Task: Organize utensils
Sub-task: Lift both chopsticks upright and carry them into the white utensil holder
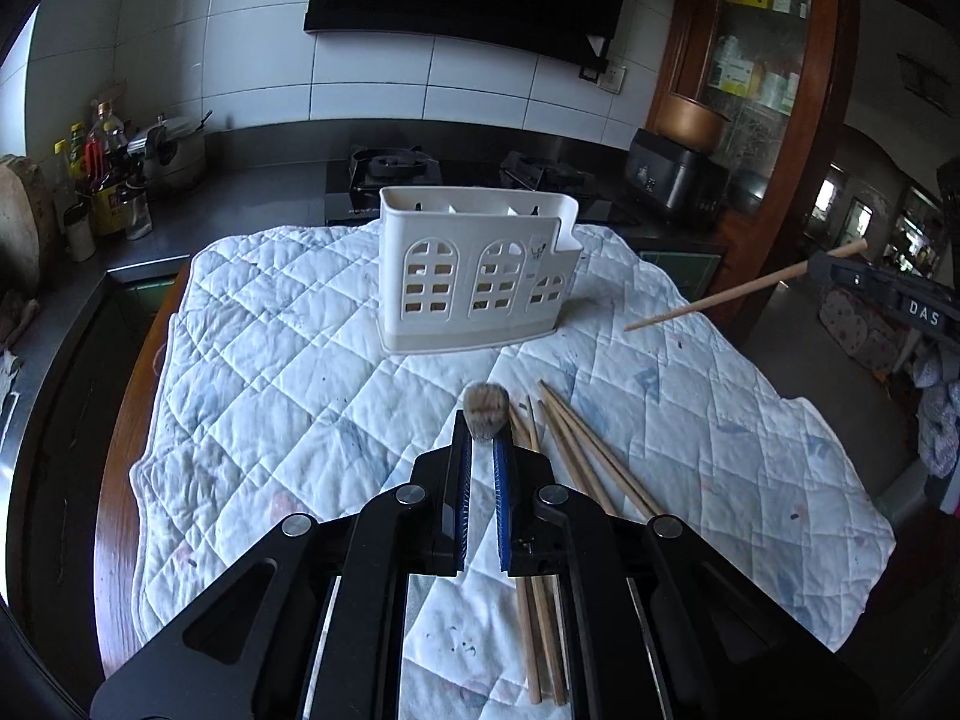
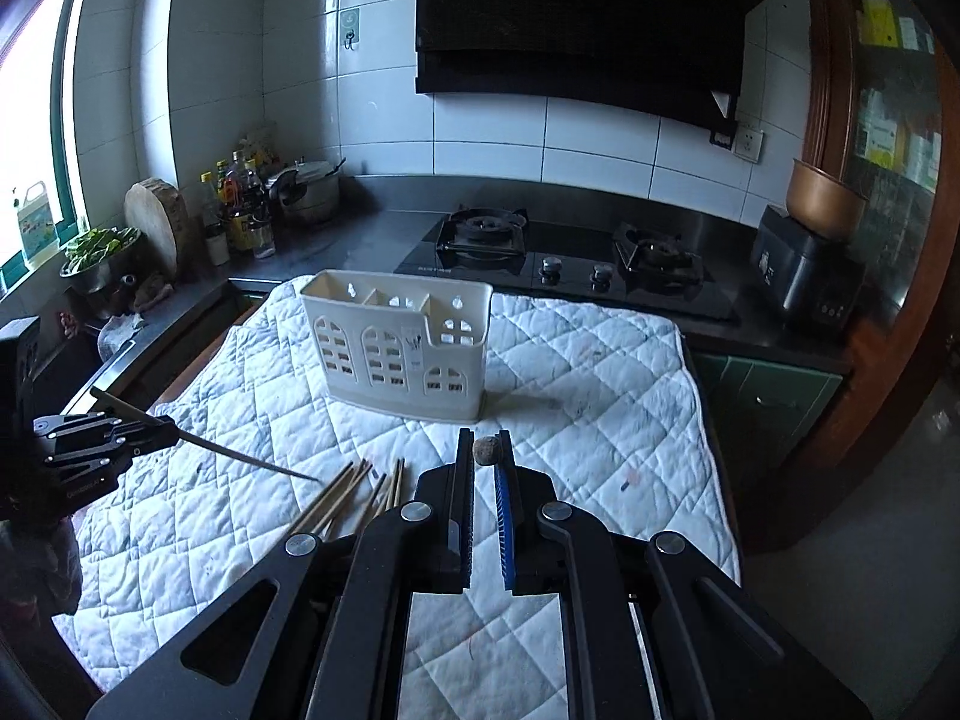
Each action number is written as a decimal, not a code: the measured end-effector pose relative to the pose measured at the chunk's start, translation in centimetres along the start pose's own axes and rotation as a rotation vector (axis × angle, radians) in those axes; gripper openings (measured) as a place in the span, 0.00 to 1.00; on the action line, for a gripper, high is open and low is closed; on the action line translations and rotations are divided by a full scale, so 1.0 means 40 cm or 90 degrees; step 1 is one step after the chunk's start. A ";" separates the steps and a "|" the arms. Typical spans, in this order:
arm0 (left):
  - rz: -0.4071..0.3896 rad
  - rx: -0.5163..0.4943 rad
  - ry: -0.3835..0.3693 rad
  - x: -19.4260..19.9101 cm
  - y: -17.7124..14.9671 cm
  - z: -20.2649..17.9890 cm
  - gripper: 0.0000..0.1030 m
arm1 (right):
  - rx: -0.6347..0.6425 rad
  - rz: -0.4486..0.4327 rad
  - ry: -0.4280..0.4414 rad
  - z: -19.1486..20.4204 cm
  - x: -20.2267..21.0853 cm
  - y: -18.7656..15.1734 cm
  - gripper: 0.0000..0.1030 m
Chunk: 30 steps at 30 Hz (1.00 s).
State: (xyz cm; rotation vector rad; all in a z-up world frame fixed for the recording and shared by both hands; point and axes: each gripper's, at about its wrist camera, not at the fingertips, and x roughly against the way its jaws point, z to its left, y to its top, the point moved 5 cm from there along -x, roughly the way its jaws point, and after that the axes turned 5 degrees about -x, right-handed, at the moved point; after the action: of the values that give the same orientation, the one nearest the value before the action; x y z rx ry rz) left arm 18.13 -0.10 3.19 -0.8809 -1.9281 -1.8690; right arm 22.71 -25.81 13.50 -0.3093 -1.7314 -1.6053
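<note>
Left black two-finger gripper (image 1: 485, 423), clamped on one light wooden chopstick (image 2: 240, 451). From the left wrist view the stick is seen end-on, its blurred tip (image 1: 486, 411) between the blue-lined pads; from the right wrist view its long axis runs aslant across the gripper, one end up and to the left, the other down and to the right, over the cloth.

Right black two-finger gripper (image 2: 485, 450), clamped on a second light wooden chopstick (image 1: 744, 287), likewise end-on in its own view. Seen from the left wrist, it slopes from upper right to lower left, its free end towards the holder.

Loose wooden chopsticks (image 1: 576, 450) lie in a rough fan on the white quilted cloth (image 1: 270, 360), between and beneath the two grippers.

White plastic utensil holder with arched cut-out windows (image 1: 477, 276) stands upright further back on the cloth, apart from both held sticks.

Behind: black gas hob (image 2: 570, 264) on a dark countertop.
</note>
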 end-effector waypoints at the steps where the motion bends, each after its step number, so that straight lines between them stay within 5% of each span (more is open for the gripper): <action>1: -0.001 -0.005 0.001 -0.002 0.012 -0.001 0.05 | 0.002 -0.001 0.003 0.002 -0.002 0.026 0.06; 13: -0.065 -0.039 0.024 0.041 0.232 0.017 0.05 | 0.040 0.005 0.021 0.064 -0.064 0.228 0.06; 23: -0.188 -0.063 0.076 0.098 0.506 0.021 0.05 | 0.065 0.052 0.010 0.093 -0.168 0.232 0.06; 30: -0.211 -0.045 0.101 0.018 0.574 0.035 0.05 | 0.073 0.078 0.008 0.087 -0.219 0.222 0.06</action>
State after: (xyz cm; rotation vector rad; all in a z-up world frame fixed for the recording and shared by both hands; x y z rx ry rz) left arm 32.08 0.42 21.46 -0.4333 -2.0149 -2.1298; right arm 33.18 -18.26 14.70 -0.3424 -1.7531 -1.4115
